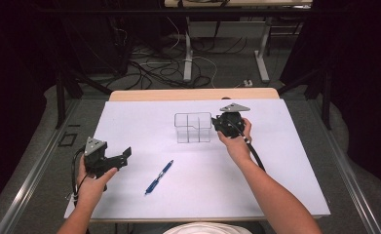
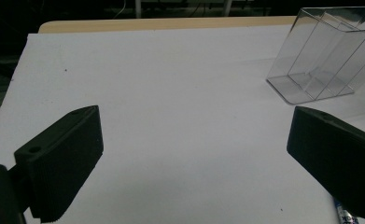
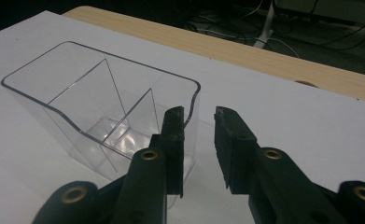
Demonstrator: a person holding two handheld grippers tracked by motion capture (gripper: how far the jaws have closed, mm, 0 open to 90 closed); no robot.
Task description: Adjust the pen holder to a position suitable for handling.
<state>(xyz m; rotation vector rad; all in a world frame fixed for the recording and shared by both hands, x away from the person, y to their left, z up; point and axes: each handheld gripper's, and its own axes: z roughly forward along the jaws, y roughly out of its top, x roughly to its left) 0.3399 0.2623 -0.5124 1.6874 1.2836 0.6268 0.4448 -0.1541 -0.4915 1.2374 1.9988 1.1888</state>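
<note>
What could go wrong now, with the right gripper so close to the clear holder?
1. The right gripper stands open at the wall of the clear holder. The holder looks light, so a small push might slide or tip it.
2. The blue pen lies loose and apart from the holder on the white sheet; a sweeping forearm might roll it away.
3. The open left gripper holds nothing and steadies neither.

One clear divided organizer (image 1: 193,127), one blue pen (image 1: 159,177), two claws: left (image 1: 122,157), right (image 1: 219,123).

Pen (image 2: 344,215) cut off by bottom edge, mostly hidden behind jaw.
</note>
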